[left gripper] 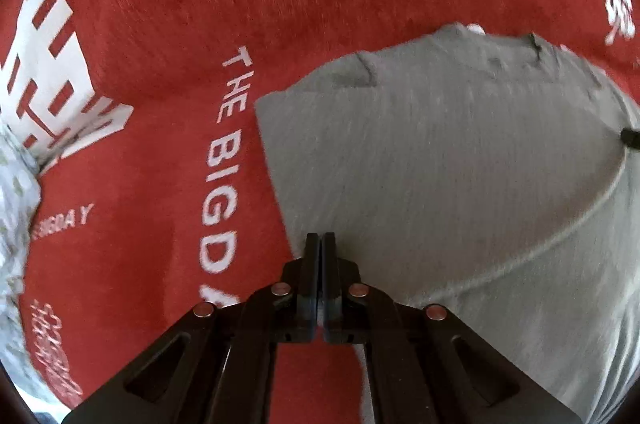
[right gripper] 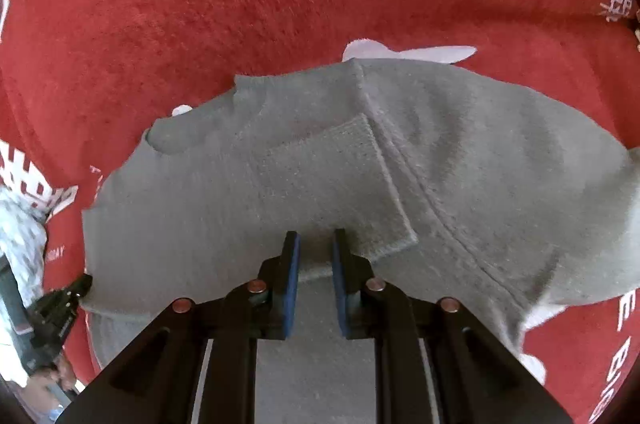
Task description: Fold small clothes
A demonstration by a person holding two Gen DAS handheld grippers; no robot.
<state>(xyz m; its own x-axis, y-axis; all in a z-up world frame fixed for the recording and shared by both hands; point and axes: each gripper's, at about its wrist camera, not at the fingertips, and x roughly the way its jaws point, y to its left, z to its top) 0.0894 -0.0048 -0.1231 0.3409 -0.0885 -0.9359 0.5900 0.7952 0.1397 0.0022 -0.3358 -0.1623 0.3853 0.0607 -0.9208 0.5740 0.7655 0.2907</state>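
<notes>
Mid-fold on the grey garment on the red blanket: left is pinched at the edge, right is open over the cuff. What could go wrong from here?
1. The left gripper grips only the grey garment at its very edge; a pull may slip it free.
2. The right gripper hangs open at the ribbed cuff; closing may catch just the folded sleeve, undoing it.
3. The red blanket is plush; a low pinch might grab it too.

Red plush blanket [right gripper: 168, 24] with white lettering spreads under everything. Lying straight on it is a grey knit garment [right gripper: 480, 160], partly folded, and a pale patterned cloth [left gripper: 16, 208] at its left edge.
</notes>
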